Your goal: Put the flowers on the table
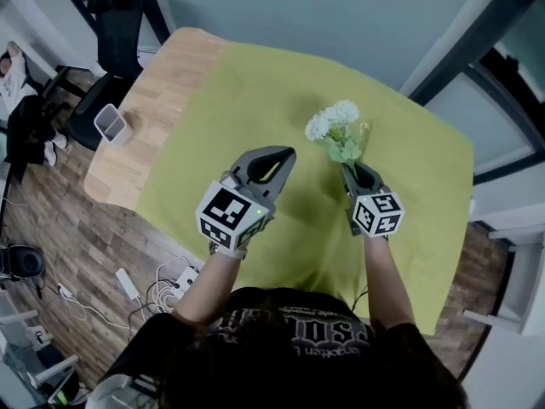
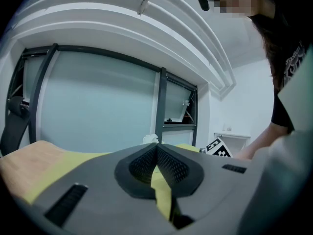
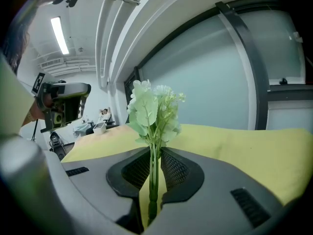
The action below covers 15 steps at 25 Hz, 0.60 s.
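The right gripper (image 3: pixel 155 153) has its jaws almost closed, pinching the thin green stems of the flowers (image 3: pixel 154 106). It is a small bunch with white blossoms at the tip and pale green leaves beneath. It points away from the person, over the far right of the yellow-green tablecloth (image 1: pixel 255 100). To its left, the left gripper (image 2: pixel 156 151) has its jaws pressed together with nothing between them. A white container (image 1: pixel 111 124) stands on the bare wooden table (image 1: pixel 162 100) at the left.
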Each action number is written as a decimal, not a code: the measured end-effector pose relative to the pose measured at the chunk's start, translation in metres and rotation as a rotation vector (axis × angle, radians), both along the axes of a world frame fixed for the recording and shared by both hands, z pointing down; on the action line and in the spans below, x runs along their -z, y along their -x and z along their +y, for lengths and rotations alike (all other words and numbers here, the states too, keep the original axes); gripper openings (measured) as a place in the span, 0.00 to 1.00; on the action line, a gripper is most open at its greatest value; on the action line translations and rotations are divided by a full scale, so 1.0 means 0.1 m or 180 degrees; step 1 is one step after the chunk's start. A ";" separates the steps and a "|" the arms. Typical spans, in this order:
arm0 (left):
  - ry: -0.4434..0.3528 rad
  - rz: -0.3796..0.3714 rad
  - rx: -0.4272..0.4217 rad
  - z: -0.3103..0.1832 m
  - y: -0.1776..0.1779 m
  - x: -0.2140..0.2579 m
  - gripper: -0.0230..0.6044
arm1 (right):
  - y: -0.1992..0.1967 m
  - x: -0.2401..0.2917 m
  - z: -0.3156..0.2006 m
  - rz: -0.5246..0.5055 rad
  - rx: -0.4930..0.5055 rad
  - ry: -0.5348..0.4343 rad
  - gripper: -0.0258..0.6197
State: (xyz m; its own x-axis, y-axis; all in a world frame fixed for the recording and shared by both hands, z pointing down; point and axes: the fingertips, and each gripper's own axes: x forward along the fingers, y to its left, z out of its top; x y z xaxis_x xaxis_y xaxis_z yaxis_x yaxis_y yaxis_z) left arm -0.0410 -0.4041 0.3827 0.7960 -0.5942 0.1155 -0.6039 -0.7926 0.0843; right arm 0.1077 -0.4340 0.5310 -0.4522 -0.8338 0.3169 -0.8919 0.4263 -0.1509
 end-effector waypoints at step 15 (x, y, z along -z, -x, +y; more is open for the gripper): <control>0.0096 -0.0040 -0.0208 0.08 -0.11 -0.14 0.03 | -0.19 -0.82 0.00 0.0326 -0.0351 0.0624 0.15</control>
